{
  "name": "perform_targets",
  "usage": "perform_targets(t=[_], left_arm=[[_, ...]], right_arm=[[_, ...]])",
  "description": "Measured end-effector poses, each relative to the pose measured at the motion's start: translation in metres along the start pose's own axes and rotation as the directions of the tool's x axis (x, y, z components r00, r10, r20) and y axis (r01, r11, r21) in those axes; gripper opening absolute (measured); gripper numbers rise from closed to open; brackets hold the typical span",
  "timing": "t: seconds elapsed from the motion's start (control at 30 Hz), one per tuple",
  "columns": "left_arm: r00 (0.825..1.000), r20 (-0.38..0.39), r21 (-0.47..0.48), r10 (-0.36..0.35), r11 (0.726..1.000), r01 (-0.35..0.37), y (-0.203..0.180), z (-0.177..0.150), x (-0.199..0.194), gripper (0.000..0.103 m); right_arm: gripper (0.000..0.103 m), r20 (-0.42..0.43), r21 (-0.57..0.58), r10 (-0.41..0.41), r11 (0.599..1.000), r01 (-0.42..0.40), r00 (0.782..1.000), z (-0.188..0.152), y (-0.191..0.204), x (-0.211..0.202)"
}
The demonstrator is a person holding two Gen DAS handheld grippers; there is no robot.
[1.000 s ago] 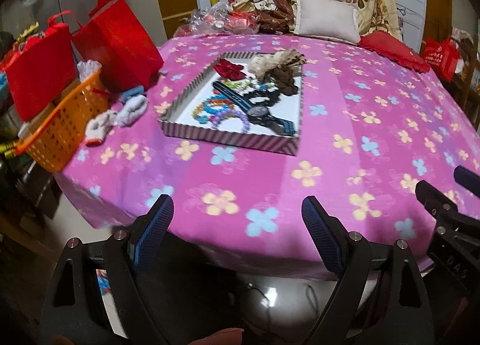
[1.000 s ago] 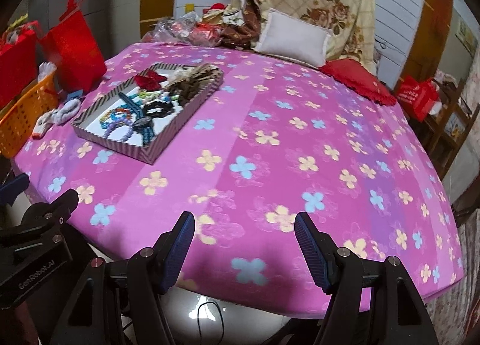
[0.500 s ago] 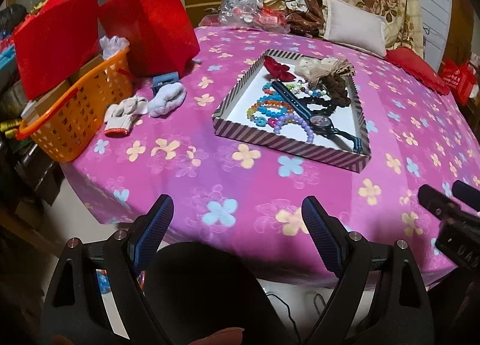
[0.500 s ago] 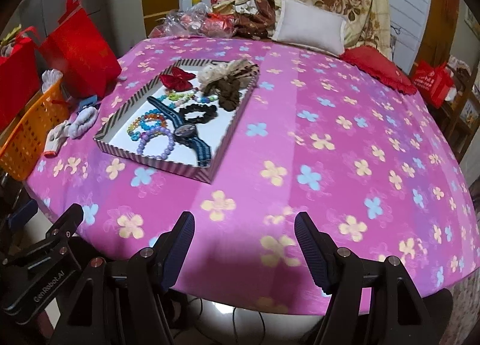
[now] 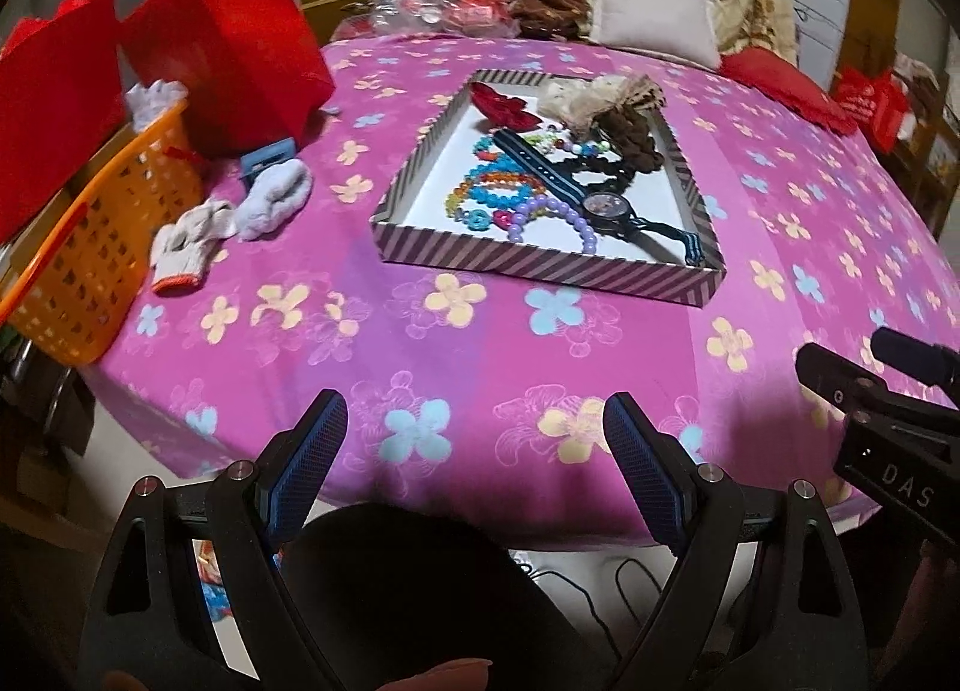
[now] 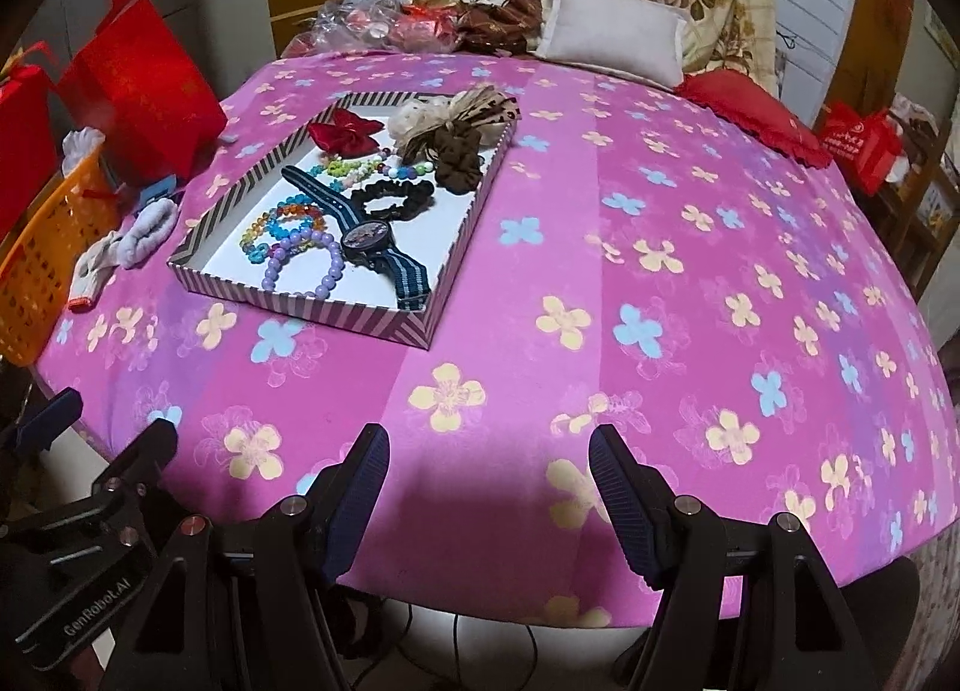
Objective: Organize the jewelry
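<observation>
A striped shallow tray (image 5: 540, 265) (image 6: 336, 311) sits on the pink flowered table. In it lie a blue-strap watch (image 5: 606, 206) (image 6: 367, 238), a purple bead bracelet (image 6: 300, 265), coloured bead bracelets (image 5: 492, 190), a red bow (image 6: 348, 129), a black scrunchie (image 6: 393, 199) and brown scrunchies (image 6: 459, 156). My left gripper (image 5: 474, 451) is open and empty over the table's near edge, short of the tray. My right gripper (image 6: 489, 493) is open and empty at the near edge, right of the tray.
An orange basket (image 5: 84, 247), red bags (image 5: 234, 30) and white gloves (image 5: 240, 211) stand left of the tray. Pillows (image 6: 612, 36) and a red cushion (image 6: 756, 108) lie at the back. The pink cloth (image 6: 690, 271) stretches right of the tray.
Both grippers have moved forward and left toward the tray, which now looks nearer. Both stay open and empty.
</observation>
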State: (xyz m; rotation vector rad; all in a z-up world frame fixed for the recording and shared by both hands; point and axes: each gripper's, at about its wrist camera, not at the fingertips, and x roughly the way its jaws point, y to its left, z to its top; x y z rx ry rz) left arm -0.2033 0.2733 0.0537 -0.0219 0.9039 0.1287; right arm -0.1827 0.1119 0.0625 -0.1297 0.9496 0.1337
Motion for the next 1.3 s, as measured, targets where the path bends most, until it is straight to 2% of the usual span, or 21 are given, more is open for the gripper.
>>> perform_targets(t=[0.27,0.63,0.8,0.97,1.2,1.3], left_arm=[[1.000,0.003,0.031,0.012,0.999,-0.012,0.005,0.015,0.011,0.087],[0.999,-0.036,-0.007,-0.001,1.000,0.001,0.012,0.024,0.024,0.087],[1.000,-0.008,-0.013,0.009,1.000,-0.009,0.008,0.027,0.014,0.087],[0.999,0.019,-0.005,0.036,0.999,-0.036,0.003,0.029,0.002,0.087],[0.994,0.073,0.007,0.079,0.997,-0.080,-0.010,0.025,-0.031,0.087],[0.992,0.083,0.027,0.095,0.995,-0.097,-0.021,0.023,-0.039,0.087]], right_arm=[[0.067,0.008,0.009,0.000,1.000,0.000,1.000,0.010,0.006,0.009],[0.067,0.014,0.043,0.009,0.999,-0.010,1.000,0.016,0.003,0.017],[0.067,0.047,0.033,0.013,0.999,-0.014,0.999,0.016,0.002,0.009],[0.067,0.038,0.055,0.025,0.998,-0.028,0.999,0.015,-0.005,0.006],[0.067,0.069,0.073,0.044,0.996,-0.049,0.997,0.011,-0.016,-0.013],[0.074,0.078,0.077,0.053,0.995,-0.059,0.996,0.009,-0.021,-0.019]])
